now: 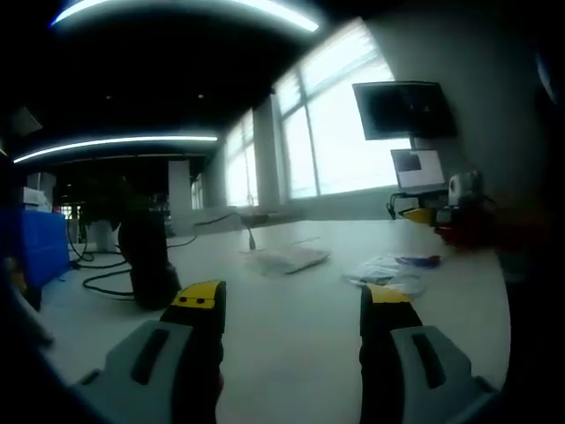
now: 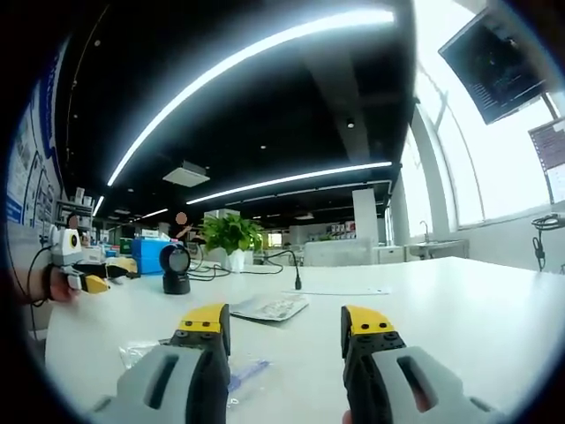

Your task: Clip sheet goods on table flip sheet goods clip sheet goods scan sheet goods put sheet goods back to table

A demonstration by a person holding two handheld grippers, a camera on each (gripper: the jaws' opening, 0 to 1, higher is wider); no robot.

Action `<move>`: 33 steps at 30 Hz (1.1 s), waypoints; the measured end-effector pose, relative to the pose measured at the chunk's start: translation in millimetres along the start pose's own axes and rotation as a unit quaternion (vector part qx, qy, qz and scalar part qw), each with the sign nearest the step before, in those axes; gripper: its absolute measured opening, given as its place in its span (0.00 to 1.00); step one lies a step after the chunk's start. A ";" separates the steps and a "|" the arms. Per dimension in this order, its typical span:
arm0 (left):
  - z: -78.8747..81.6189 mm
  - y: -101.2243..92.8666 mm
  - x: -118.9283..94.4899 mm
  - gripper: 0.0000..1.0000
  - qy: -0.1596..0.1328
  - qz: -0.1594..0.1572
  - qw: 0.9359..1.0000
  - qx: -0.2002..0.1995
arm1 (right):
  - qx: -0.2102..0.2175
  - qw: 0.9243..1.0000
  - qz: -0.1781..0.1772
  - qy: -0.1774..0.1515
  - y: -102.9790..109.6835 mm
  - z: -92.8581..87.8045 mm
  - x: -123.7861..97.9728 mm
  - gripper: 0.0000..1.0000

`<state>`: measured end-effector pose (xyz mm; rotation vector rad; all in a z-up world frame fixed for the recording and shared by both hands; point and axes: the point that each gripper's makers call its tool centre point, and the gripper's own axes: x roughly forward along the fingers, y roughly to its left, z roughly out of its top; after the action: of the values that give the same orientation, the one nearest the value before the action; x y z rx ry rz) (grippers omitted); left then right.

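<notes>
1. The left gripper (image 1: 290, 305) has its yellow-tipped jaws wide apart, with nothing between them.
2. The right gripper (image 2: 286, 325) is spread wide too, and it holds nothing.
3. The flat see-through packet with pale goods inside (image 1: 289, 258) lies on the big white table (image 1: 291, 353). In the left gripper view it sits at about 12 o'clock from the jaws, well apart from them. In the right gripper view it (image 2: 269, 306) lies near, just past the jaw tips.
4. A crinkly clear bag with a blue bit (image 1: 388, 269) lies near, at 1 o'clock in the left gripper view.
5. A black scanner on a stand (image 2: 177, 269) waits at 10 o'clock in the right gripper view.
6. I think the first step, clipping the packet, is not yet done. Next, a gripper needs to go down low to the packet's edge and pinch it.
</notes>
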<state>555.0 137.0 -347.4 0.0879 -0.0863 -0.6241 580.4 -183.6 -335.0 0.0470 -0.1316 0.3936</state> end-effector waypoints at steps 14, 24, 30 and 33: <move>0.0 1.3 0.1 0.54 -0.001 0.001 1.000 0.001 | -0.003 1.000 0.000 0.002 0.5 -0.6 -0.4 0.44; -0.3 1.3 0.2 0.54 -0.001 0.000 1.000 0.003 | -0.004 1.000 0.000 0.003 0.8 -0.8 -0.2 0.43; -0.2 2.3 -0.1 0.54 -0.001 0.001 1.000 0.002 | -0.006 1.000 -0.002 0.005 0.3 -1.5 -0.3 0.43; -0.2 2.2 -0.3 0.54 -0.001 0.002 1.000 0.002 | -0.005 1.000 -0.001 0.005 0.6 -1.8 -0.1 0.43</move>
<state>556.0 139.0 -347.4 0.0915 -0.0900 -0.6200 580.4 -182.9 -336.8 0.0351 -0.1231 0.3910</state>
